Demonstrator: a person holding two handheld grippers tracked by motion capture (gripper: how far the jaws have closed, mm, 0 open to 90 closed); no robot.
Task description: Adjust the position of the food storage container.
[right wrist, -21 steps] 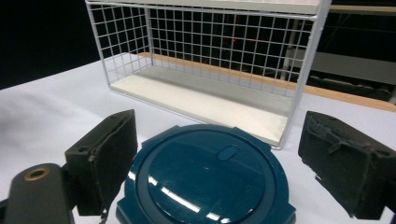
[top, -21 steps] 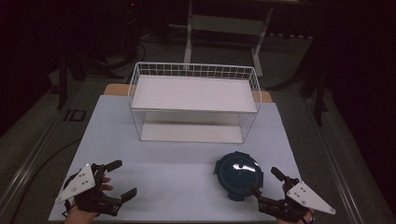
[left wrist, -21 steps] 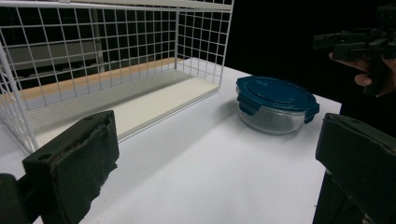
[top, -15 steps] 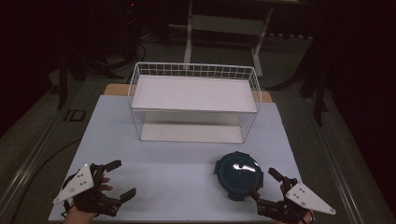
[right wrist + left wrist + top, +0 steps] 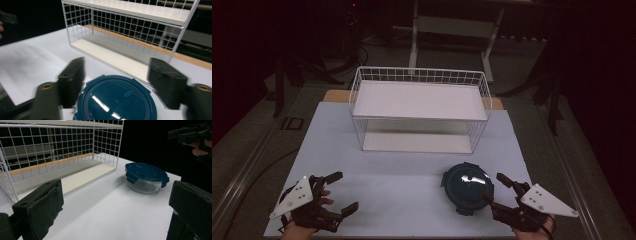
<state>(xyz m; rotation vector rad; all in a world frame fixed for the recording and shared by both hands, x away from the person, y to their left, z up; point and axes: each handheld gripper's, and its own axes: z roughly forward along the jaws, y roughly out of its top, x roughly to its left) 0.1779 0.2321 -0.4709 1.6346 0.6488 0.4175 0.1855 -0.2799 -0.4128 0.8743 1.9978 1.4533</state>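
Note:
A round glass container with a dark teal clip lid [image 5: 467, 186] stands on the white table [image 5: 402, 170] at the front right. My right gripper [image 5: 493, 187] is just right of it, open, one jaw tip close to the container's rim. In the right gripper view the lid [image 5: 117, 100] lies low between the two spread jaws [image 5: 120, 81], and the pads do not press on it. My left gripper [image 5: 347, 190] rests open at the front left with nothing between its jaws. The left gripper view [image 5: 116, 215] looks across the table to the container [image 5: 145, 176].
A white wire rack [image 5: 419, 100] with a top shelf and a bottom board stands at the back middle of the table, also in the gripper views [image 5: 62, 152] [image 5: 130, 25]. The right hand's gripper [image 5: 192, 135] shows beyond the container. Dark floor surrounds the table.
My right gripper has edged a little forward and left, closer to the container. The left gripper and the container have stayed put.

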